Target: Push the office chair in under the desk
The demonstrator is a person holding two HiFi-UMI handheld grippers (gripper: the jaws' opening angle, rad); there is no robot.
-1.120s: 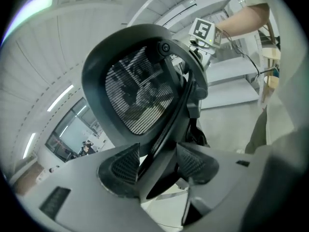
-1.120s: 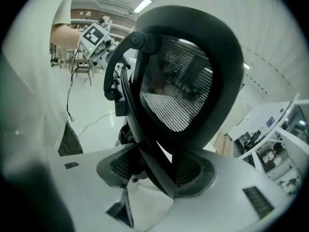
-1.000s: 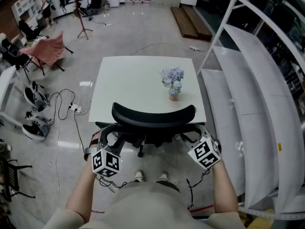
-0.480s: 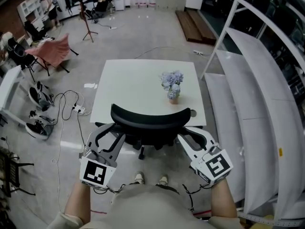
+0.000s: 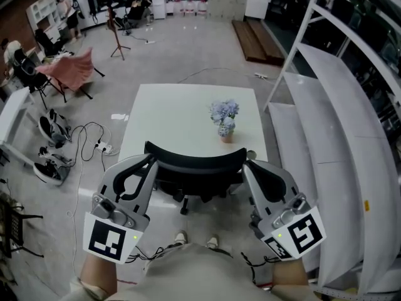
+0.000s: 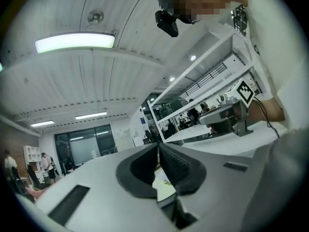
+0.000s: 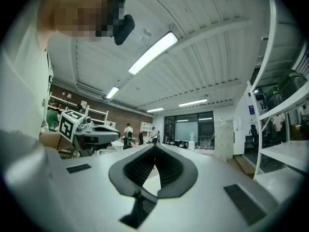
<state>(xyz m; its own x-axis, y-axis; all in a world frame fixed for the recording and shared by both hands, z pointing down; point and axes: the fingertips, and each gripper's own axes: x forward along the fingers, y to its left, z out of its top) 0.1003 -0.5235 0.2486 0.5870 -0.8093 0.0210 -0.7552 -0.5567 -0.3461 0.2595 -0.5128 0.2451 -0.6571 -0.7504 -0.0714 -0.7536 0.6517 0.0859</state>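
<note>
The office chair [image 5: 194,163] sits at the near edge of the desk [image 5: 182,108]. The left gripper [image 5: 148,160] is closing on nothing. The right gripper [image 5: 247,165] is pinched together (empty too). I'd push both sides evenly, straight in.

front: office chair [image 5: 194,168] blocks desk [image 5: 182,105] | right: shelving [image 5: 332,86] near | left: floor [image 5: 53,205] free

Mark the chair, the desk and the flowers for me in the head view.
chair [image 5: 194,158]: head view, middle of the black backrest.
desk [image 5: 172,115]: head view, bare white top left of the flowers.
flowers [image 5: 224,112]: head view, on the pale blooms.
</note>
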